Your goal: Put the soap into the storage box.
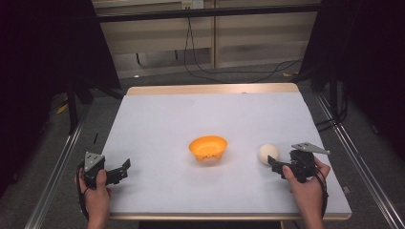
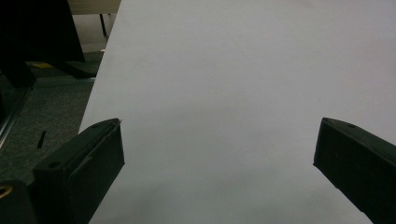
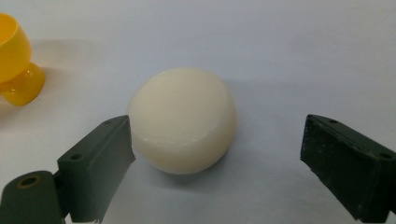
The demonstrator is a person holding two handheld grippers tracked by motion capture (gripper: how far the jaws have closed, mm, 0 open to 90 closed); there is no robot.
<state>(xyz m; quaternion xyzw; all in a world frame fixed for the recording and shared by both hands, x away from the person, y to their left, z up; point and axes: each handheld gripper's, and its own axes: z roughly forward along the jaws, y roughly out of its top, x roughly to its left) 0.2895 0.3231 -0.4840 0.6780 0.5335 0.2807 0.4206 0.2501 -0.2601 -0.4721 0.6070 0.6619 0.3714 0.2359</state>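
A cream round bun-like object (image 1: pixel 267 153) (image 3: pixel 183 119) lies on the white table right of centre. My right gripper (image 1: pixel 274 164) (image 3: pixel 215 158) stands open just in front of it, the left jaw almost touching its side, the right jaw well apart. An orange bowl (image 1: pixel 208 149) sits at the table's middle, and its edge (image 3: pixel 16 58) shows at the far left of the right gripper view. Near the front left corner my left gripper (image 1: pixel 122 170) (image 2: pixel 217 163) is open with only bare table between its jaws.
The white table top (image 1: pixel 191 119) has a wooden far edge (image 1: pixel 210 89). Metal rails run along both sides on the floor, and cables trail behind the table. Dark curtains stand at left and right.
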